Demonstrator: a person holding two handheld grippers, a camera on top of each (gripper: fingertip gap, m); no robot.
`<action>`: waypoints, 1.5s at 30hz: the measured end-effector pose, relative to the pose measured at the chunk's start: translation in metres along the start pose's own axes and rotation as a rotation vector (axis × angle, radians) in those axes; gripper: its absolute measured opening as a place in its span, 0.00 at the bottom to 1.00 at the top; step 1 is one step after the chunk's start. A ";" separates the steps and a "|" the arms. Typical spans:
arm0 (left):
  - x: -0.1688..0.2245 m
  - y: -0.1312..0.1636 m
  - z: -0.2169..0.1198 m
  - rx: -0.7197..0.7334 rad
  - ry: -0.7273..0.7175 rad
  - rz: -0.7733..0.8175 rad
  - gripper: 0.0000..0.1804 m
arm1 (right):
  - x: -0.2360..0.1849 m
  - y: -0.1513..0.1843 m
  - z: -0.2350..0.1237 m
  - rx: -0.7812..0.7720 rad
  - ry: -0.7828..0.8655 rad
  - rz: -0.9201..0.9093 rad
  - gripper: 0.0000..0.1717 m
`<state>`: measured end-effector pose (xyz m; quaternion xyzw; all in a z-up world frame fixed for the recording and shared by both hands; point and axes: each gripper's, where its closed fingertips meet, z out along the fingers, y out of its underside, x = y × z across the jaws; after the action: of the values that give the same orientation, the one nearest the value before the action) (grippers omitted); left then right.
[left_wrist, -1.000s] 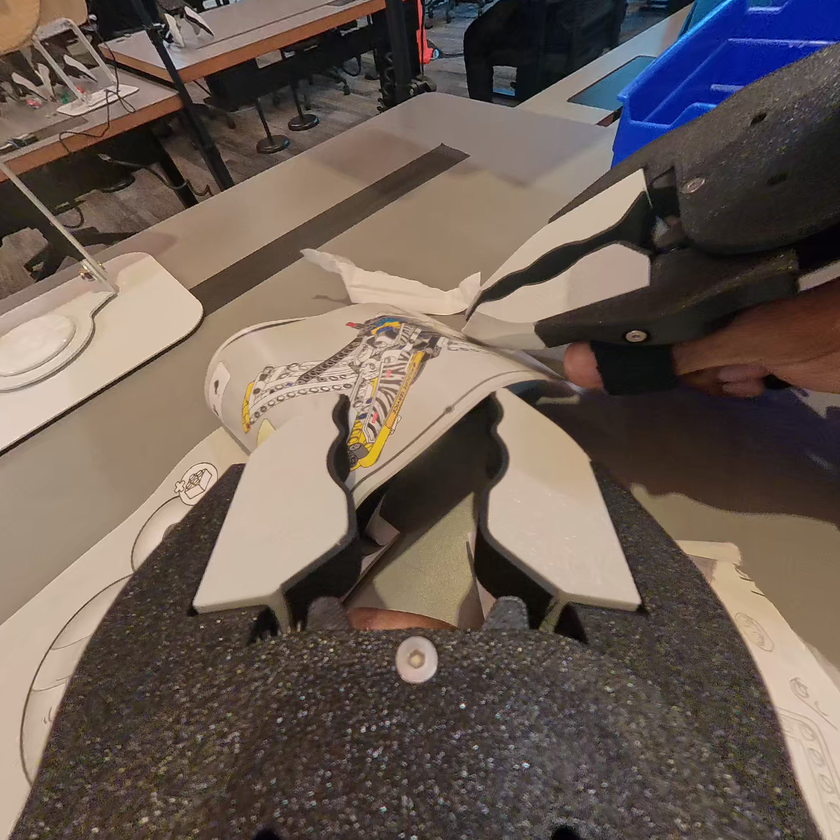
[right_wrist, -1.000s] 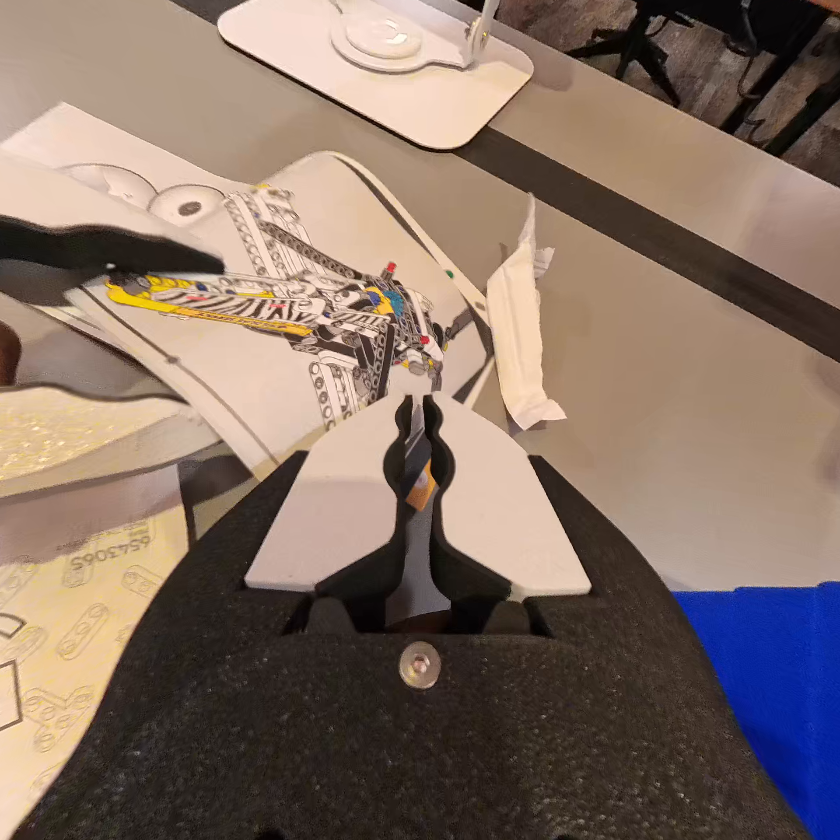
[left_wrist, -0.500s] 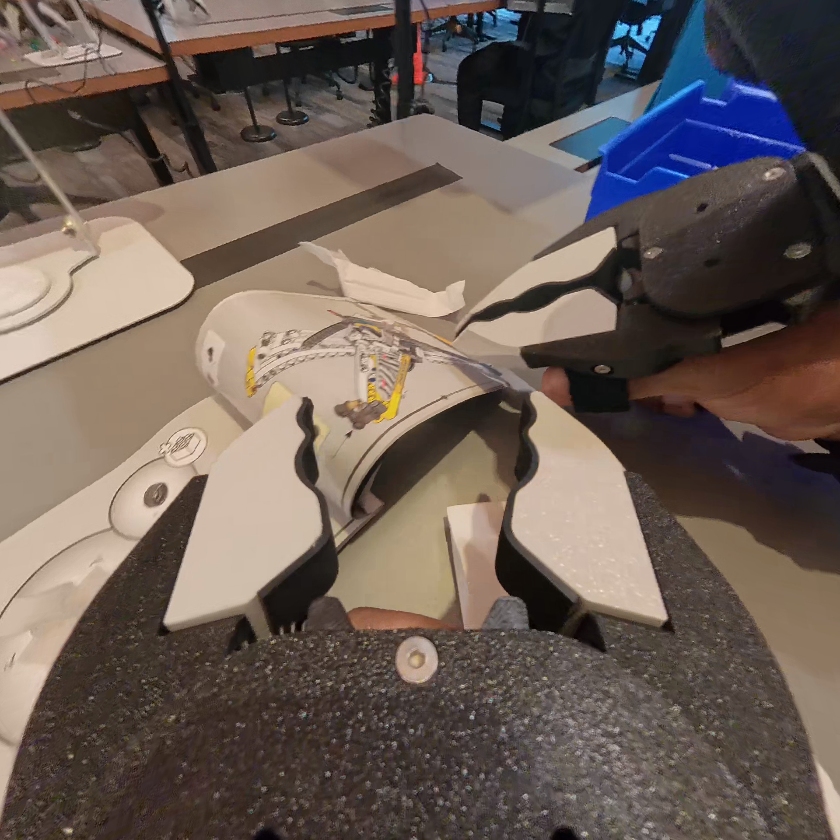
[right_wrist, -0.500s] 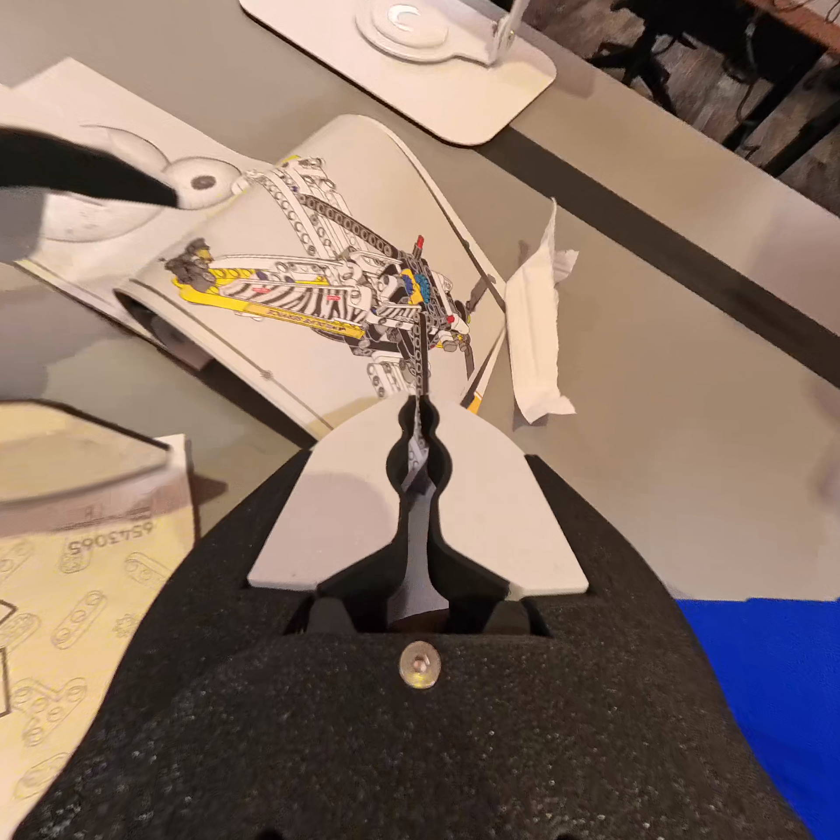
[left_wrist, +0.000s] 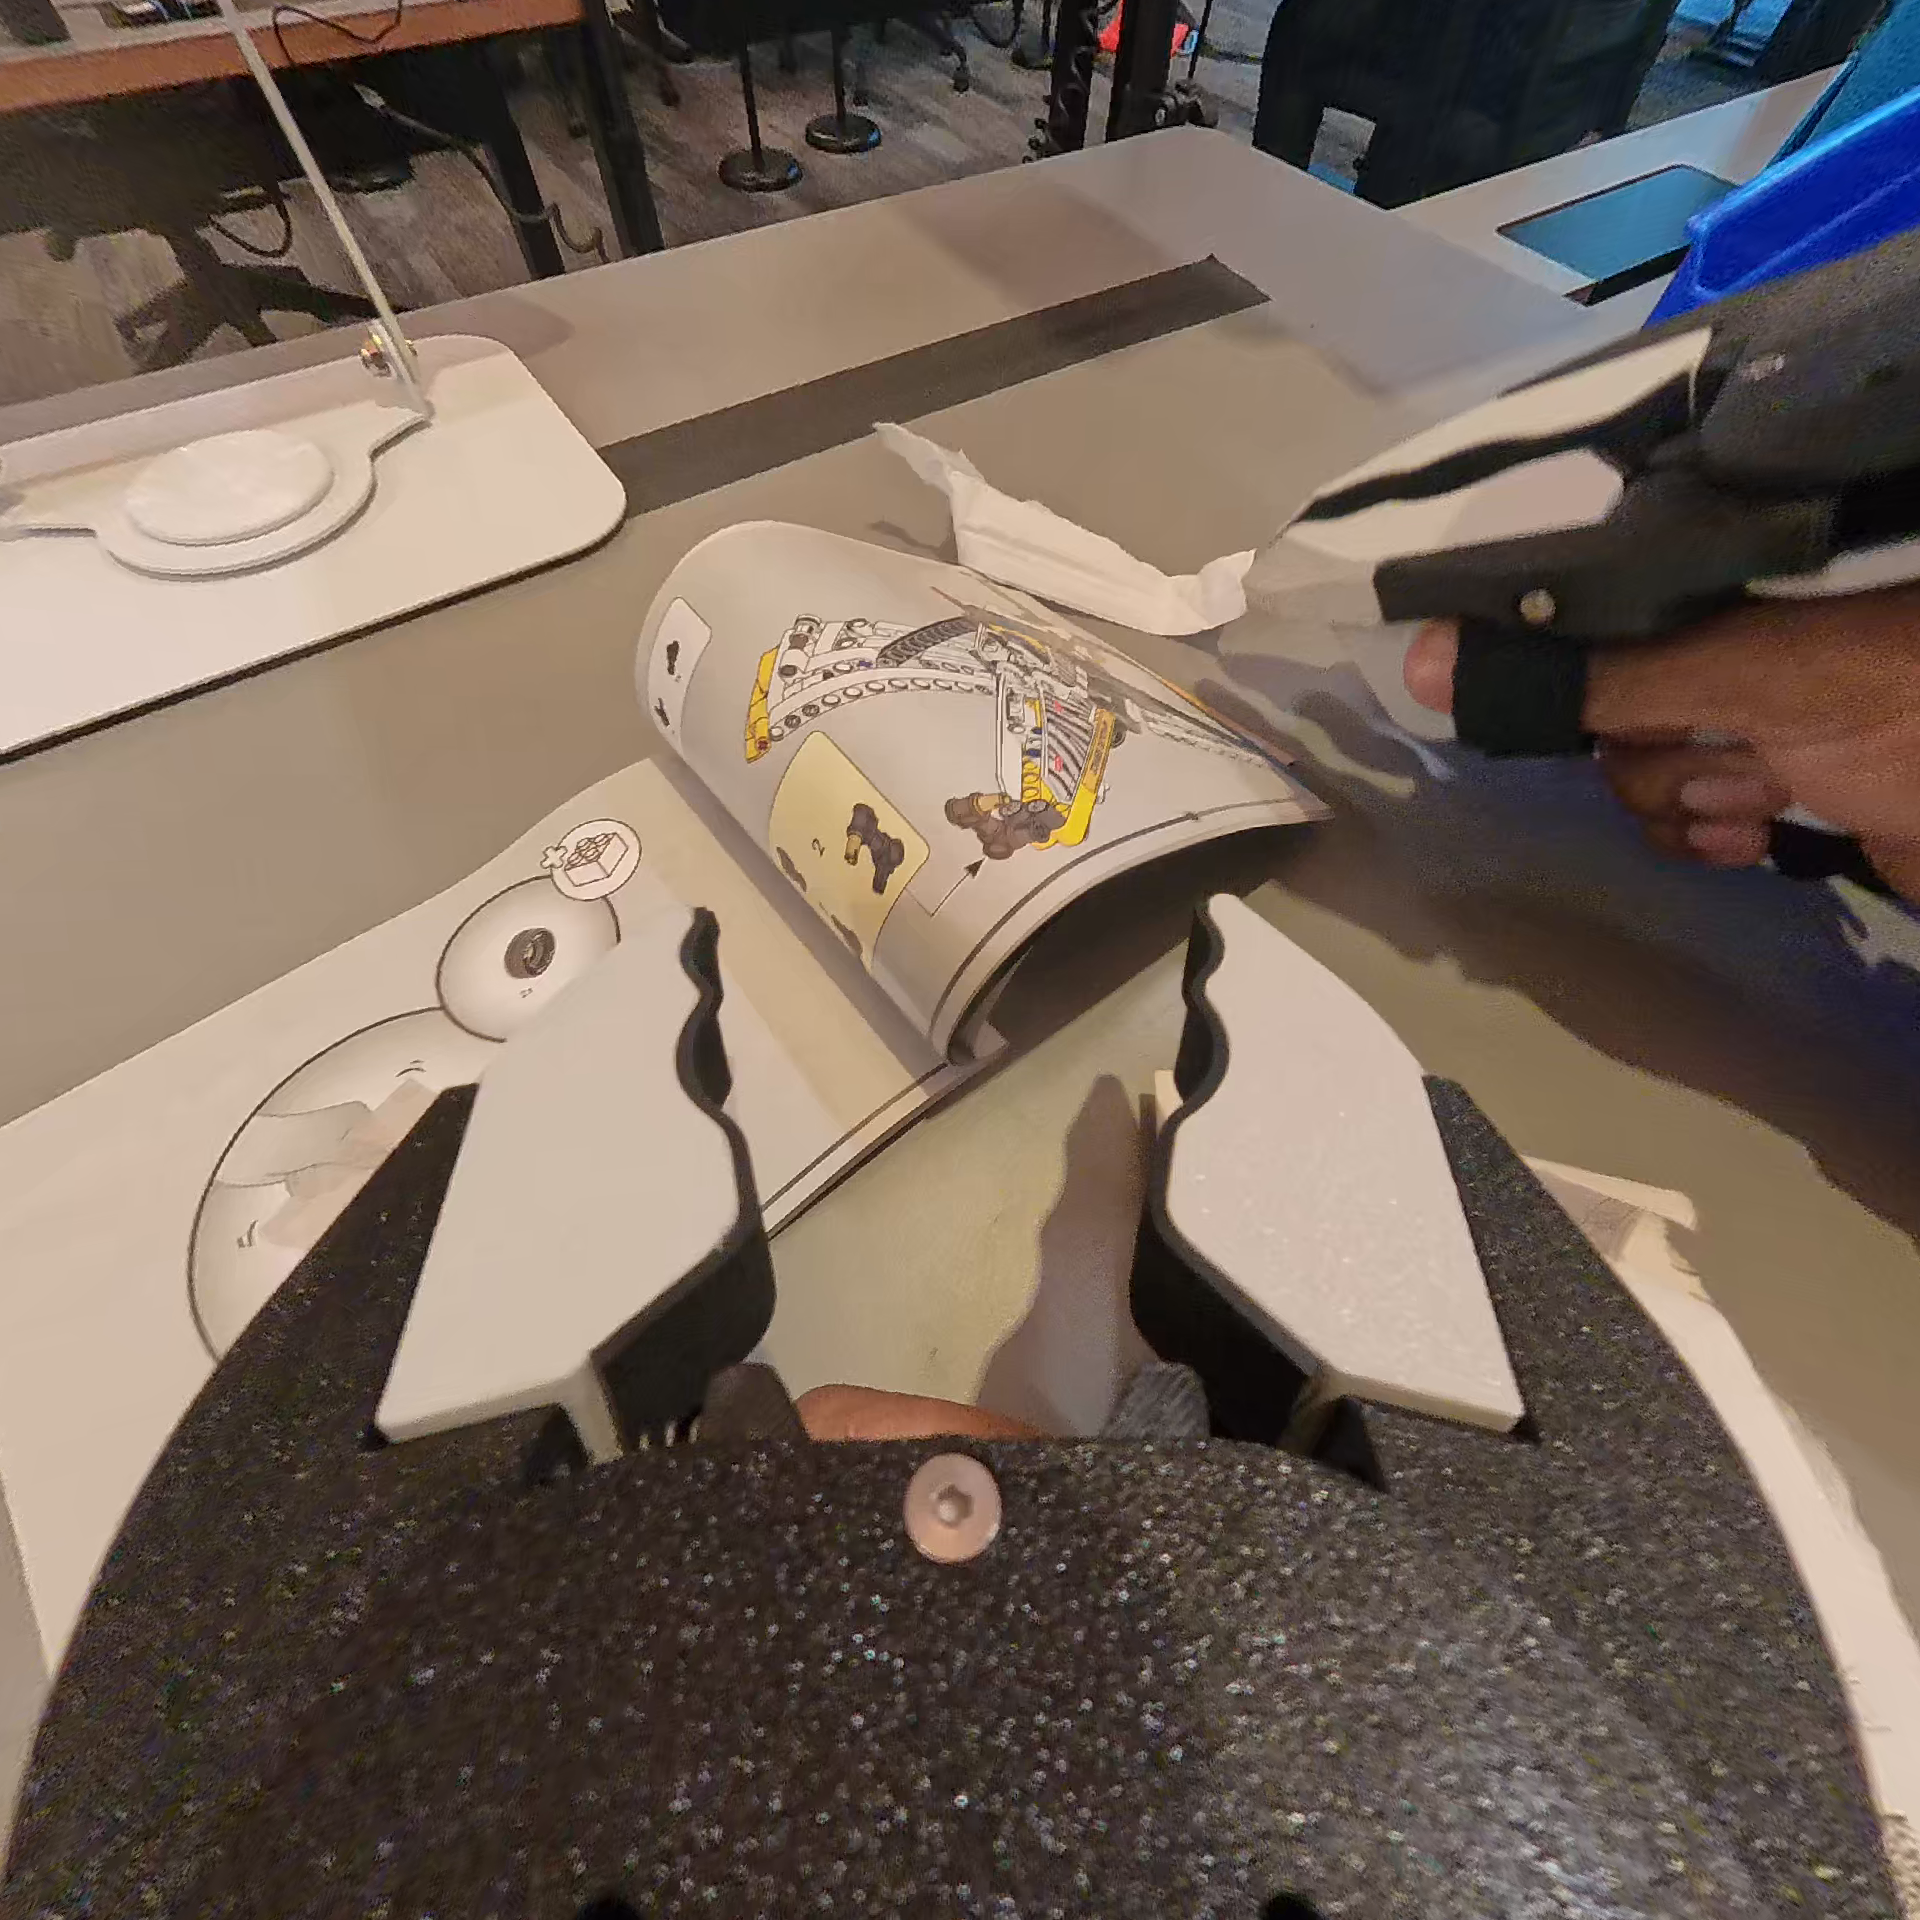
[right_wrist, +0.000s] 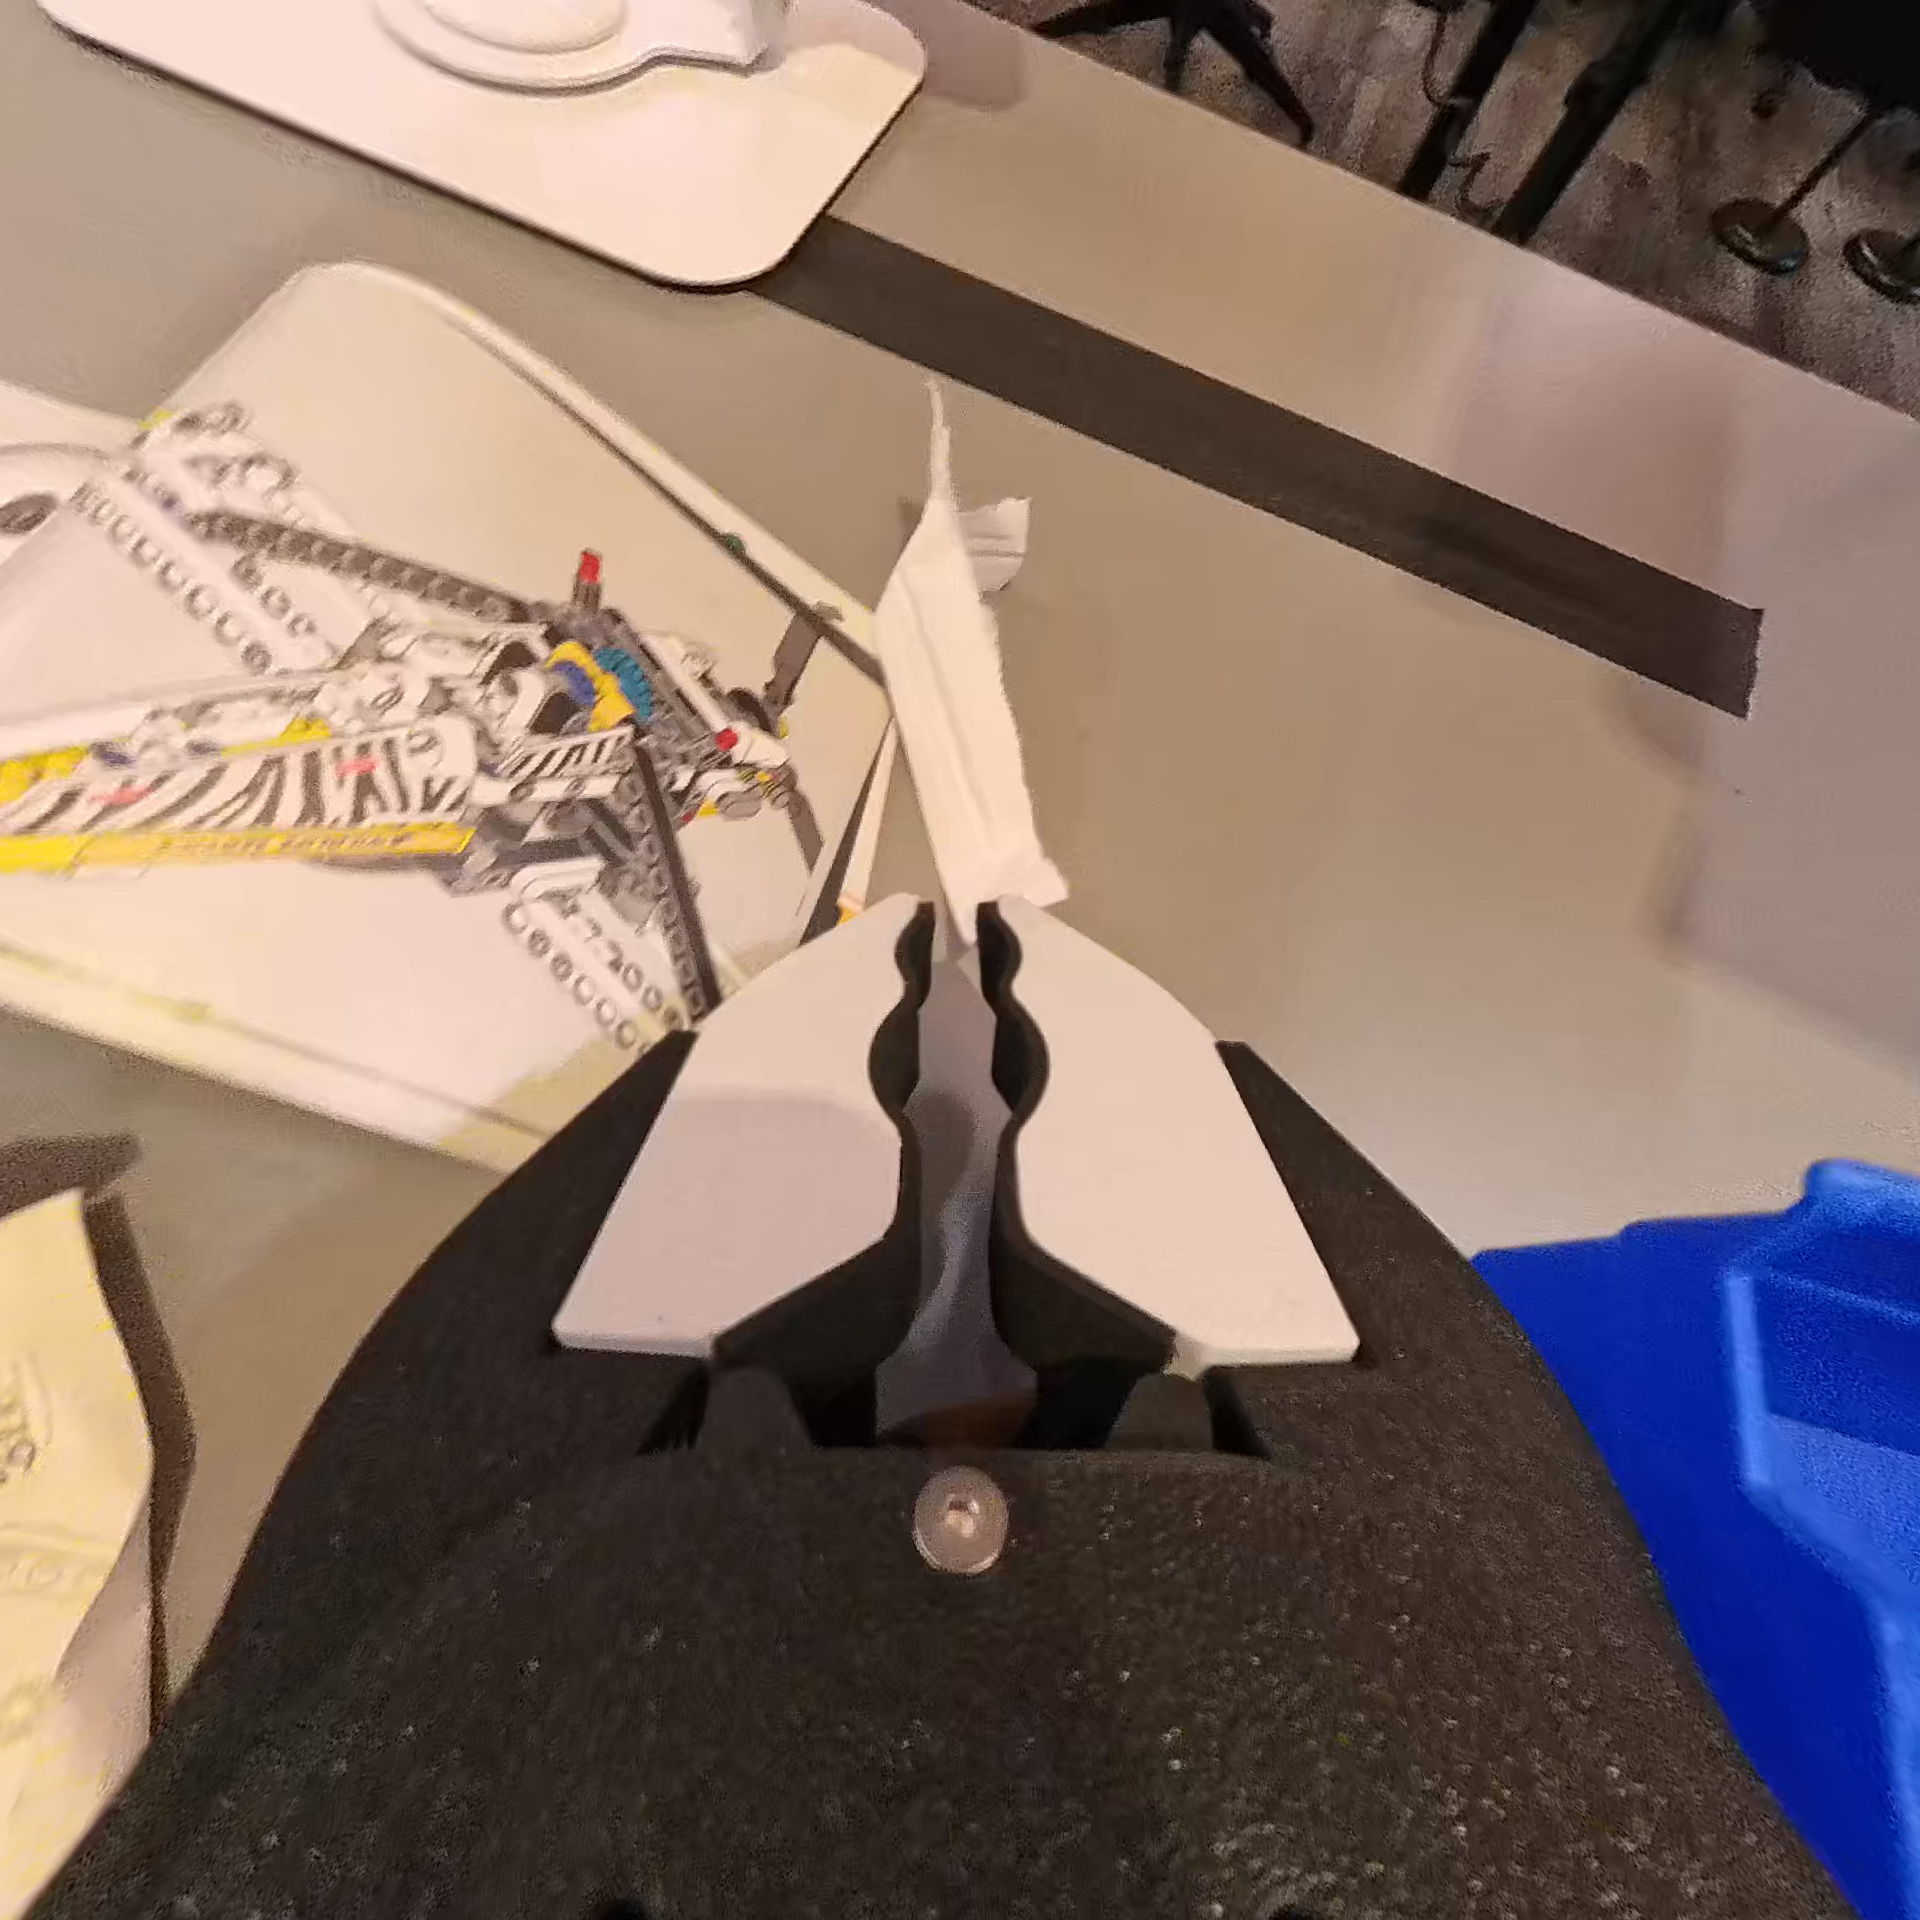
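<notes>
1. The left wrist view looks forward and down along its own left gripper (left_wrist: 951, 997), whose black body fills the lower half of the frame. It sits low and close over the grey table (left_wrist: 260, 727); chairs and other desks show along the top edge.
2. The right wrist view looks steeply down along its right gripper (right_wrist: 958, 920), close to the tabletop, with floor in the upper right corner.
3. Both views share the open instruction booklet (left_wrist: 935, 748) (right_wrist: 364, 779), the crumpled white paper wrapper (left_wrist: 1070, 551) (right_wrist: 966, 727), the white stand base (left_wrist: 312, 540) (right_wrist: 623, 125) and the blue bin (left_wrist: 1829, 197) (right_wrist: 1766, 1455).
4. The left view shows the right gripper (left_wrist: 1309, 551) at its right edge, so the cameras face across each other.
</notes>
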<state>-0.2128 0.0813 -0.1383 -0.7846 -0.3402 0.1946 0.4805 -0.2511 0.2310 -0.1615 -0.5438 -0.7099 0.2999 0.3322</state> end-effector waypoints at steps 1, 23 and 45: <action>-0.002 0.002 -0.001 0.002 -0.010 0.008 0.48 | 0.003 -0.002 0.003 -0.011 0.005 0.012 0.06; -0.015 0.024 -0.016 0.003 0.018 -0.106 0.46 | 0.052 -0.030 0.079 -0.166 0.191 -0.081 0.17; -0.015 0.030 -0.023 -0.008 0.043 -0.095 0.45 | -0.096 -0.012 -0.008 0.084 -0.222 -0.320 0.17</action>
<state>-0.1989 0.0469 -0.1547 -0.7736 -0.3674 0.1536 0.4930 -0.2337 0.1361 -0.1617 -0.3733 -0.8065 0.3308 0.3175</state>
